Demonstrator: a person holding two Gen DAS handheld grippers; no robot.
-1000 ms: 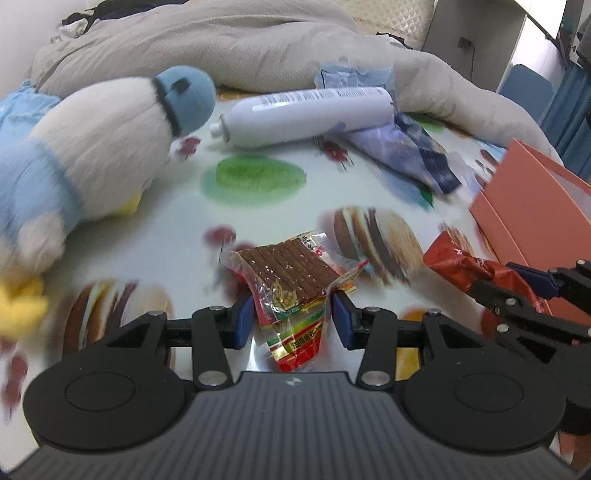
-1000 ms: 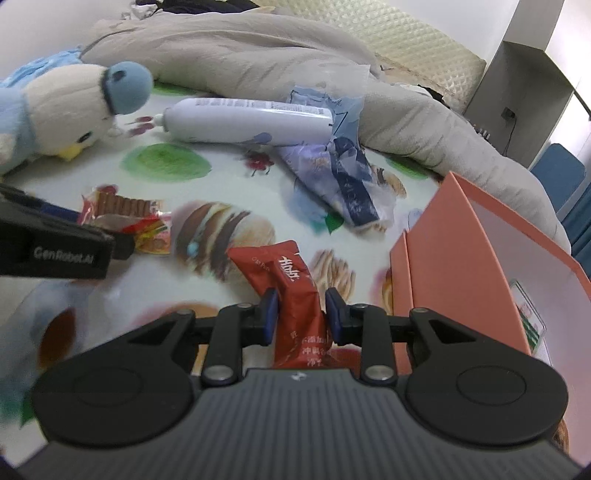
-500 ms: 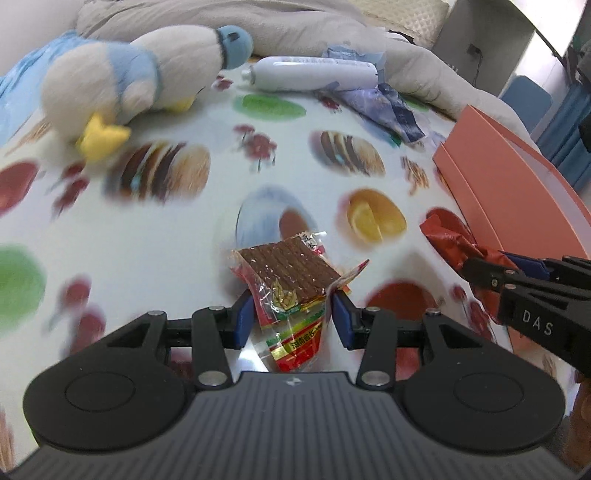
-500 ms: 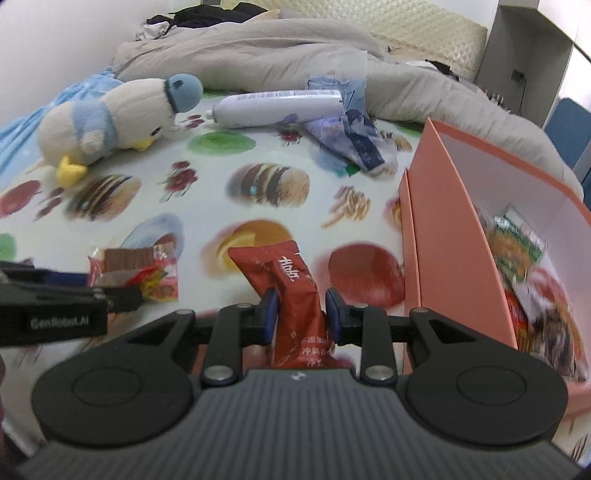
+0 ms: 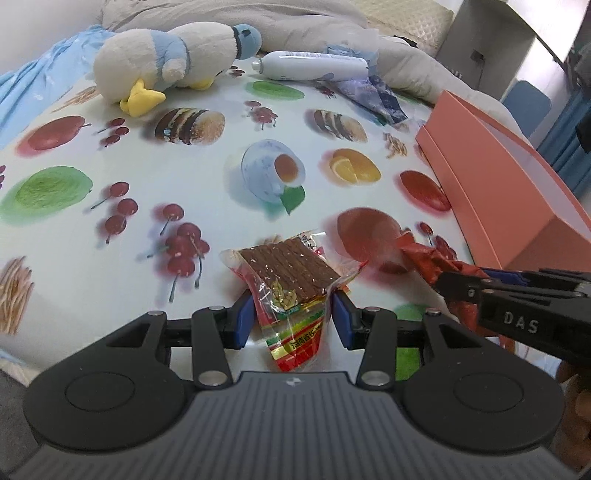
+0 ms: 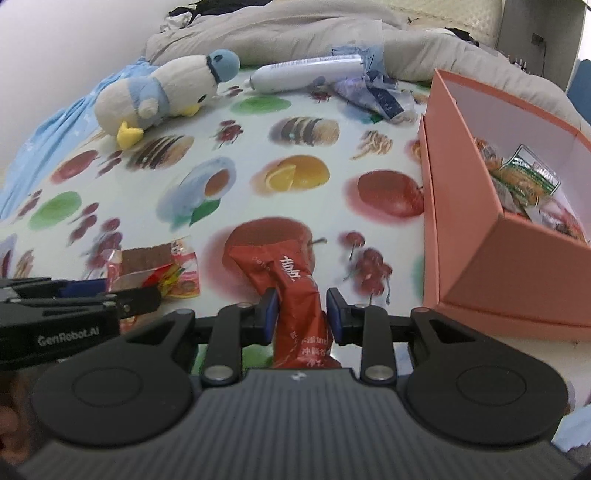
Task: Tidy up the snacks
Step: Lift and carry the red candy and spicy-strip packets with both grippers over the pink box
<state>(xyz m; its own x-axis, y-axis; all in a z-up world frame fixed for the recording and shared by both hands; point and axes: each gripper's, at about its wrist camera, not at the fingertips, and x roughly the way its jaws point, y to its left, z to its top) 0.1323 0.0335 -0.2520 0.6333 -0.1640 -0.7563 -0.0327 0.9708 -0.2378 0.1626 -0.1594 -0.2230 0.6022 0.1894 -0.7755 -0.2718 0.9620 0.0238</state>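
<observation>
My left gripper (image 5: 293,314) is shut on a clear packet of brown snack sticks (image 5: 291,269), held just above the fruit-print cloth. To its right, my right gripper (image 6: 301,310) has a red snack packet (image 6: 280,266) between its blue pads. Its jaws are opening slightly, and the packet still sticks out, pinched between them. From the right wrist view the left gripper (image 6: 147,295) and its packet (image 6: 147,262) show at the lower left. An orange box (image 6: 461,206) stands open at the right, holding several snack packets (image 6: 524,177).
A plush penguin (image 5: 173,55), a white bottle (image 5: 314,64) and a crumpled blue wrapper (image 5: 376,92) lie at the far side of the cloth. A grey blanket (image 5: 295,22) is heaped behind them. The orange box (image 5: 480,166) borders the cloth's right side.
Both grippers have drawn back toward the near edge with their packets. The plush and bottle now look farther away. The inside of the box has come into view.
</observation>
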